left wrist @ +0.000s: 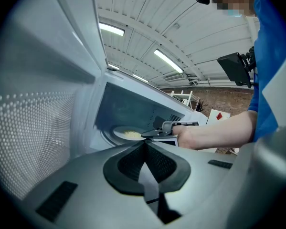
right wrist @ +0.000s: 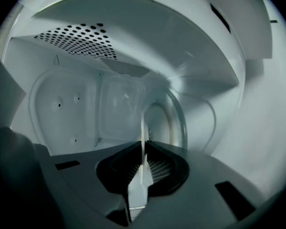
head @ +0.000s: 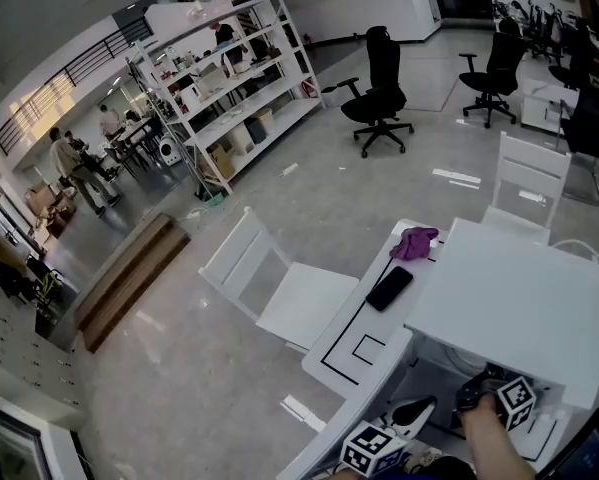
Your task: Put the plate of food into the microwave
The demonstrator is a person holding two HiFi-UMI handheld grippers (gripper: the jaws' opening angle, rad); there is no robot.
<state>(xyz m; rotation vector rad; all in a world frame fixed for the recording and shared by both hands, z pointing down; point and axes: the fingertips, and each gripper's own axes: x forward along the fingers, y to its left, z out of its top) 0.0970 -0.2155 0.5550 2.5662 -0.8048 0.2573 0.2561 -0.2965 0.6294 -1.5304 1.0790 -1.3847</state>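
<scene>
The white microwave [head: 519, 298] stands on the table, its door [left wrist: 33, 128] swung open to the left. Inside it lies a white plate [left wrist: 128, 134] with pale yellow food on it. My right gripper [left wrist: 150, 134] reaches into the cavity and is shut on the plate's near rim. In the right gripper view that rim [right wrist: 143, 128] shows edge-on as a thin white line between the jaws of the right gripper [right wrist: 143, 149], in front of the glass turntable [right wrist: 178, 123]. My left gripper [left wrist: 145, 147] hangs outside the opening, shut with nothing in it, low in the head view [head: 419, 410].
On the white table [head: 349, 343] lie a black phone [head: 389, 288] and a purple cloth [head: 415, 242]. White chairs [head: 279, 288] stand to the left and behind. A dark laptop corner [head: 589, 453] shows at bottom right. Shelves and office chairs stand far back.
</scene>
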